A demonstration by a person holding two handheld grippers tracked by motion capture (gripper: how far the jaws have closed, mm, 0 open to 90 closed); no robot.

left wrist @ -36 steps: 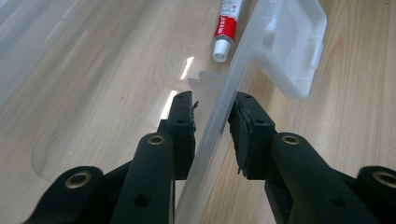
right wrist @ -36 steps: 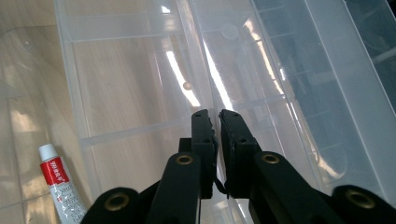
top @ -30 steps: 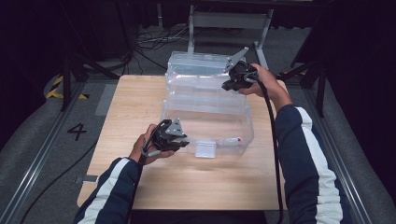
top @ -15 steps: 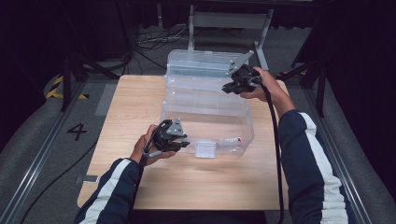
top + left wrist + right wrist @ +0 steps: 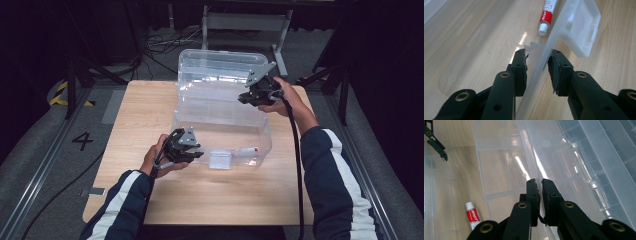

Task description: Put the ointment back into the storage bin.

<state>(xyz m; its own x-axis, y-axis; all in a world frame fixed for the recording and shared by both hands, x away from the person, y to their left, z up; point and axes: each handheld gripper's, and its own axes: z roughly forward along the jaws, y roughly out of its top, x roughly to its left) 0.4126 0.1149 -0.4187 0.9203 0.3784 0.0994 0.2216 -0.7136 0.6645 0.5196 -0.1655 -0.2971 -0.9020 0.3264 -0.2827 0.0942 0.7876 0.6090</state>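
1. Nearest the person, the left gripper point(image 5: 192, 150) sits at the near left corner of the clear rectangular plastic storage box point(image 5: 222, 117) on the light wooden table point(image 5: 135, 120). In the left gripper view its 2 jaws straddle the box's front wall point(image 5: 541, 67); small gaps show on both sides of the wall, so they look apart around it, not pressing.

2. Just beyond that wall, inside the box on its floor, lies a small white tube with a red label point(image 5: 546, 15). A clear latch flap point(image 5: 584, 27) hangs outside on the front wall.

3. Farther off, the right gripper point(image 5: 257, 92) is up at the box's back right, where the clear ribbed lid point(image 5: 220, 67) stands raised behind the box. In the right gripper view its jaws are together on a thin clear edge, seemingly the lid's, though I cannot tell exactly which part.

4. Progress, as I judge it: the box is open and the lid is in hand, with the tube already inside. If the aim is to shut the box, lowering the lid and snapping the latch are left.

5. Against the frame 1 second back, the right gripper has shifted slightly to the right along the back edge; the left gripper is where it was, and the box has not visibly moved.
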